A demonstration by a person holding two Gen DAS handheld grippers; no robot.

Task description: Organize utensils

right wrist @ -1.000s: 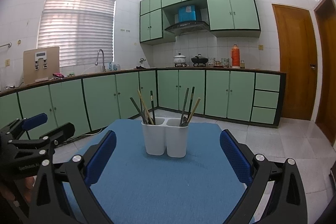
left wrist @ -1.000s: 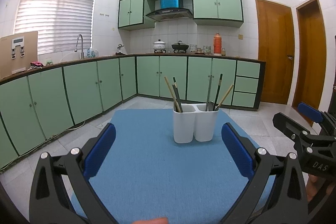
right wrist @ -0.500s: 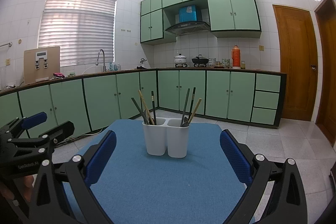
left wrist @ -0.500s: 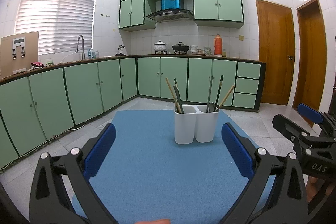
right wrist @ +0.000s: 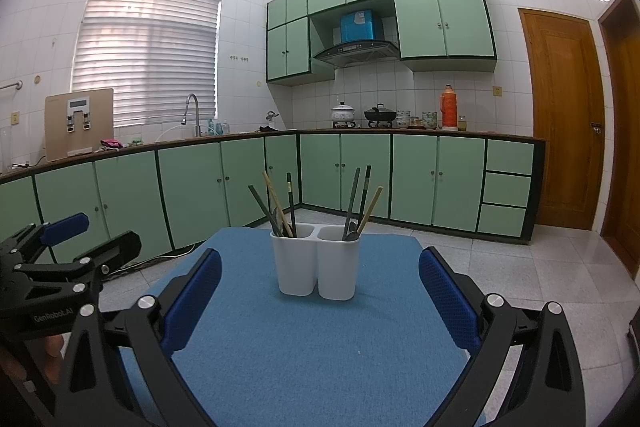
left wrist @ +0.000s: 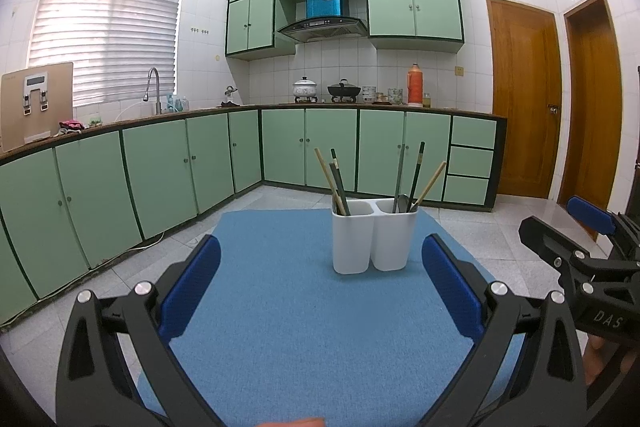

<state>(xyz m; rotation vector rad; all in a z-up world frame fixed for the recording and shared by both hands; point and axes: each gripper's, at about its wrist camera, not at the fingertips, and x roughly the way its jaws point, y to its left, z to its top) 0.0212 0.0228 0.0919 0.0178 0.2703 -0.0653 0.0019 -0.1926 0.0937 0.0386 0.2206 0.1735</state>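
A blue mat point(left wrist: 304, 327) covers the table, and everything here is best placed from the white twin-cup holder point(left wrist: 374, 239) standing upright toward the mat's far end. Both tongs hang on the near side of that holder, well apart from it and pointing at it: the left gripper point(left wrist: 320, 281) has its jaws spread wide with nothing between them, and the right gripper point(right wrist: 320, 281) is just as wide and just as empty. The holder sits nearly dead ahead of each, a touch right of centre for the left one and a touch left of centre for the right, so neither hand looks clearly nearer. The utensils stand steeply, their long axes rising out of the cups and fanning outward. In the holder's left cup lean a pale wooden chopstick point(right wrist: 274, 201) and several dark sticks point(right wrist: 262, 209); the right cup holds dark sticks, another pale chopstick point(right wrist: 370, 209) and what looks like a spoon bowl point(right wrist: 352, 227) at the rim. Any pick, I would judge, means closing on a shaft from the side.
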